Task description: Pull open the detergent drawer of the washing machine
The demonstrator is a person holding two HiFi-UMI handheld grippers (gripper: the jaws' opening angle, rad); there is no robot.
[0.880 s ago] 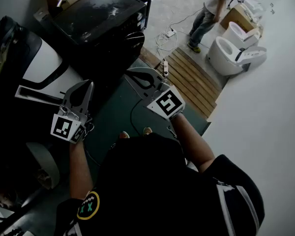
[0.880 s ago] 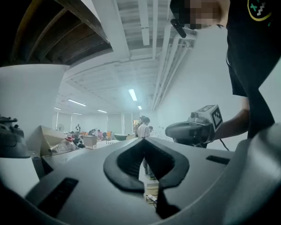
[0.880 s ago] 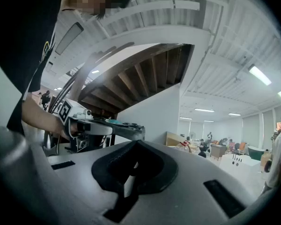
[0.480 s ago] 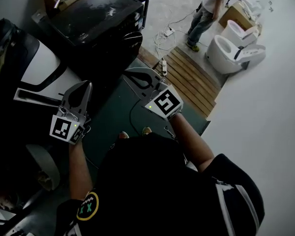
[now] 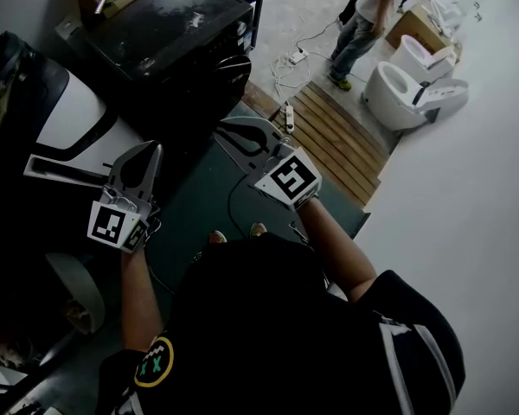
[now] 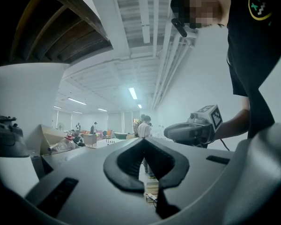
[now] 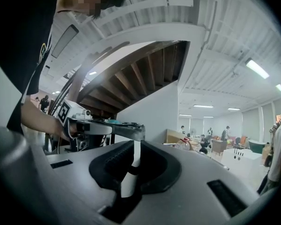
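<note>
A black washing machine (image 5: 177, 33) stands at the top of the head view, its front facing the green mat. At the left is a white-and-black machine (image 5: 65, 115), from which a narrow white drawer-like piece (image 5: 65, 169) sticks out; I cannot tell for sure that it is the detergent drawer. My left gripper (image 5: 154, 150) hangs just right of that piece, apart from it, shut and holding nothing. My right gripper (image 5: 224, 130) hovers in front of the black machine's lower front, shut and holding nothing. Each gripper view shows the other gripper: the right gripper (image 6: 171, 131), the left gripper (image 7: 141, 131).
A green mat (image 5: 212, 193) lies under the grippers. To the right are a wooden slatted platform (image 5: 342, 137), a power strip with cables (image 5: 290, 111) and white toilets (image 5: 411, 93). A person (image 5: 368, 15) stands at the back. A staircase (image 7: 131, 78) rises above.
Both grippers stay shut and keep almost the same place; the right one has edged slightly to the left. The person at the back has shifted a little.
</note>
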